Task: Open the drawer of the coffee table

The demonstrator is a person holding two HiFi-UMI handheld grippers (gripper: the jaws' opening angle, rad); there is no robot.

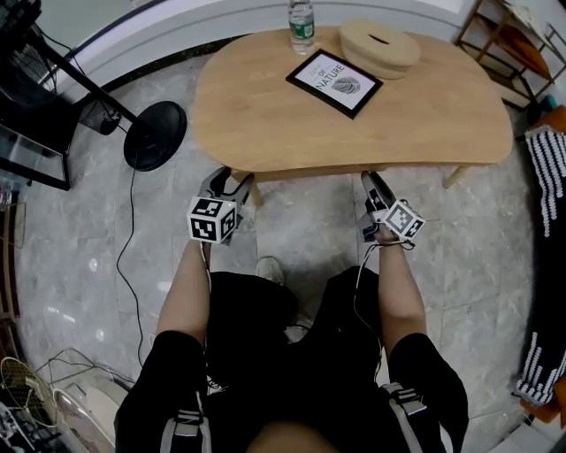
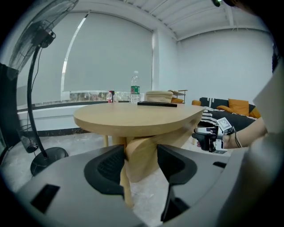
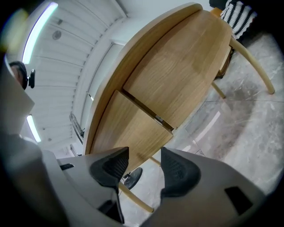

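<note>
SEATED AT THE COFFEE TABLE: I hold both tongs up to the near edge of the low, pale-wood worktop.

My left tongs have their jaws spread wide. In the left gripper view a rounded block of wood under the top, apparently the drawer's end, fills the gap between the two black pads. A slanted table leg shows below it. I cannot tell whether the pads touch that wood.

My right tongs are just as wide apart and grip nothing. The tilted right gripper view looks through their gap at the underside of the top.

There the drawer shows as a lighter panel, tucked in under the near edge between my two tongs. A dark seam and a small metal fitting mark its side.

Toward the far edge of the top stand a water bottle and a round wooden box with a slot in its lid. A black-framed print lies flat just in front of them.

A dark, round fan base rests on the marbled floor to the left of the worktop.
</note>
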